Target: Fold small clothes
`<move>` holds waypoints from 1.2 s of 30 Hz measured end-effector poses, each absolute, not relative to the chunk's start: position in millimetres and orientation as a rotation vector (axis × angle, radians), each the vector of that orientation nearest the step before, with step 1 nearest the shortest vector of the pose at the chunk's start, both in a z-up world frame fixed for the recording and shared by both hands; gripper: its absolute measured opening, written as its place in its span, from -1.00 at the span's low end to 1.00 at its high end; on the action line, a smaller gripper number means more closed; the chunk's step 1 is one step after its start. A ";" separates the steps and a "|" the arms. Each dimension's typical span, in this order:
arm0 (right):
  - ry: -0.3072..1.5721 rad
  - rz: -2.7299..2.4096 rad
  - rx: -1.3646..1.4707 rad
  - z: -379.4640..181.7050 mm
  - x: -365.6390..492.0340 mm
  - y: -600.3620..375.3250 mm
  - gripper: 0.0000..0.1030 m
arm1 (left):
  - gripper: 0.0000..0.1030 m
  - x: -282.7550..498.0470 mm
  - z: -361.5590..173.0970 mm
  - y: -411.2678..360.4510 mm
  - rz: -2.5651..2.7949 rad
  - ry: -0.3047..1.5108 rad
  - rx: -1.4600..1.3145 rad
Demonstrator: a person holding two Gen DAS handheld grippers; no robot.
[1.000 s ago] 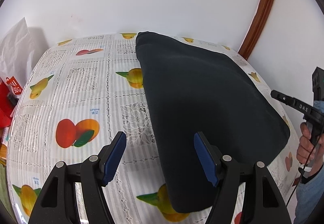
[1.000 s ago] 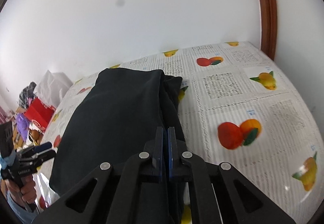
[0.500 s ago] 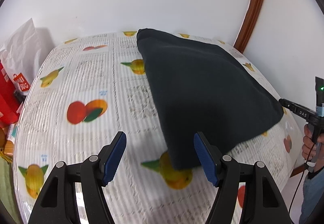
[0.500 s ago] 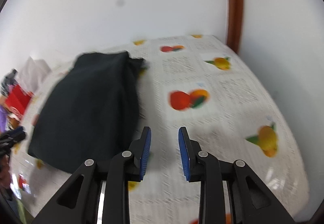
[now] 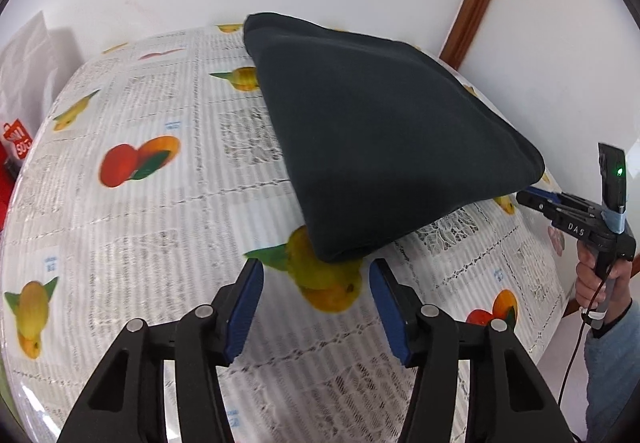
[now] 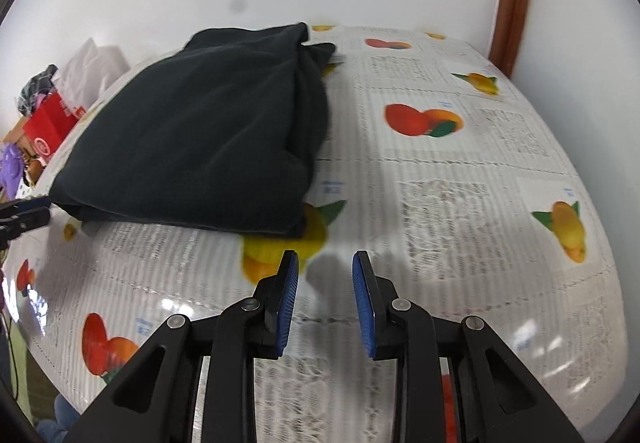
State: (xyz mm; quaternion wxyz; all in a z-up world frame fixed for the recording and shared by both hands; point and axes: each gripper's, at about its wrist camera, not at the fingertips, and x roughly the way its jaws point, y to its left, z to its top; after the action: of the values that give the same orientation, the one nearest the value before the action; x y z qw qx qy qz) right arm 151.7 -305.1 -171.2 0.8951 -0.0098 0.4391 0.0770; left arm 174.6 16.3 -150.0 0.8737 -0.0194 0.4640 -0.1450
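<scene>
Dark folded garment (image 5: 384, 147) on desk (image 5: 160, 211), long axis toward 1 o'clock. Near corner at 12, just ahead of left tongs (image 5: 316, 307), narrowing, empty. Right tongs (image 6: 325, 299) apart, empty; garment at 10.

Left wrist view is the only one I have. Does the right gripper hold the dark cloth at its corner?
Observer: No. The right gripper has just been opening its jaws, nothing is between them, and it stops just short of the dark cloth.
Operator: What lies in front of its fingertips?
Observer: A yellow fruit print on the tablecloth, partly covered by the cloth's near corner.
Operator: Is the cloth's right edge flat?
Observer: No, several bunched layers show along that edge.
</scene>
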 end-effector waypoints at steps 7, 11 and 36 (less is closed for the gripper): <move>0.889 0.193 0.025 -170.8 160.4 -300.6 -0.46 | -0.40 190.2 -158.4 -0.6 -0.308 0.984 -0.031; 0.875 0.214 0.060 -170.8 167.2 -296.6 -0.58 | -0.62 190.5 -158.5 1.8 -0.293 0.975 -0.045; 0.855 0.249 0.080 -162.2 178.5 -274.3 -0.68 | -0.69 202.9 -160.6 46.3 -0.217 1.001 -0.144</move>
State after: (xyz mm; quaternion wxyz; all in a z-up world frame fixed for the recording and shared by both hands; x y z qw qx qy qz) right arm 178.5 -274.3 -162.2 0.9017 0.0387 0.4136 0.1204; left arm 202.9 46.3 -160.6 0.8692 -0.0690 0.4786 -0.1038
